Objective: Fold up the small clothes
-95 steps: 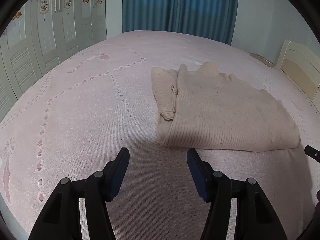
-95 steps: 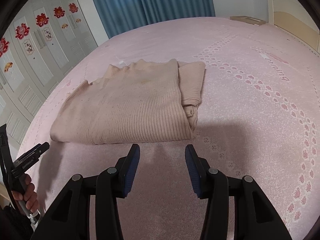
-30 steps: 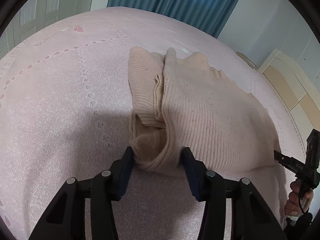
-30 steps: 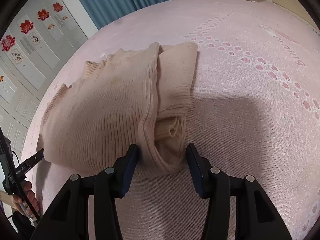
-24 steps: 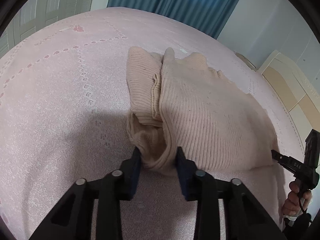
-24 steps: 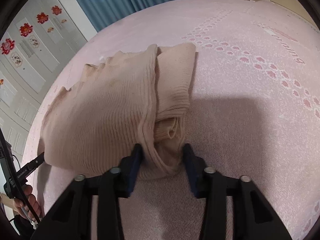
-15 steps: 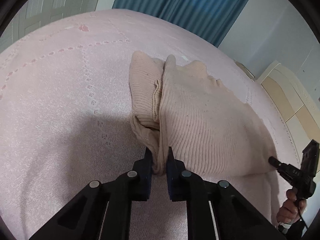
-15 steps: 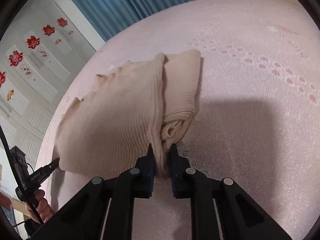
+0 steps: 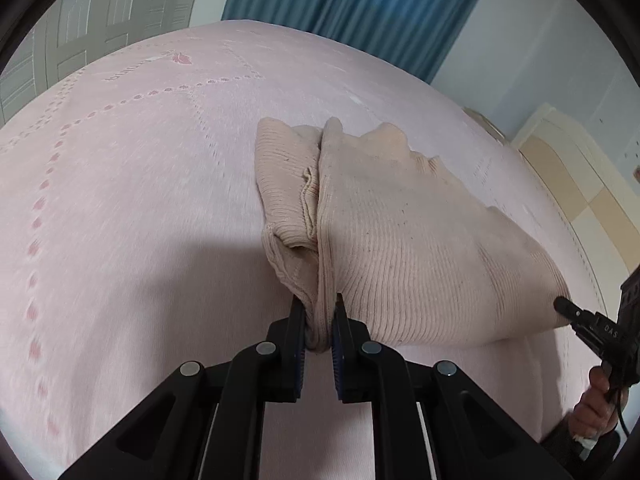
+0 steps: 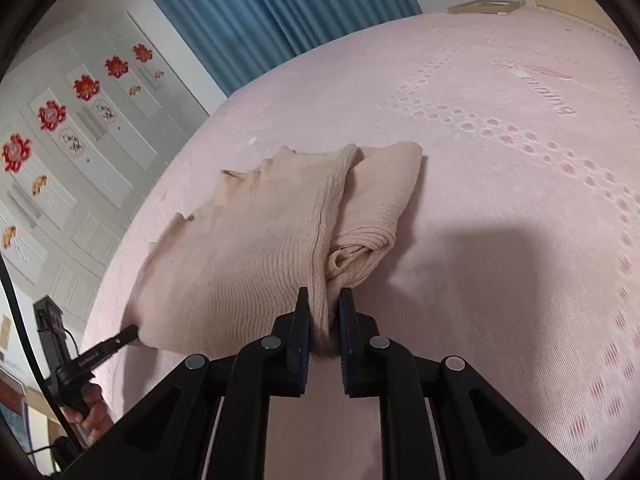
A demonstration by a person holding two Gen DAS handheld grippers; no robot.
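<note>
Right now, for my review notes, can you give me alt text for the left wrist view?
The left gripper has its jaws shut on the near corner of a folded beige knit sweater, which lies on a pink patterned bedspread. At the right edge the right gripper grips the sweater's other near corner. Blue curtains hang behind the bed.

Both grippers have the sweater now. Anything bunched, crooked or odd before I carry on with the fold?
Mostly fine. The sweater is pinched at both near corners, by the left gripper and the right gripper. Its sleeves lie bunched along the sides instead of flat, and the far edge looks wavy.
</note>
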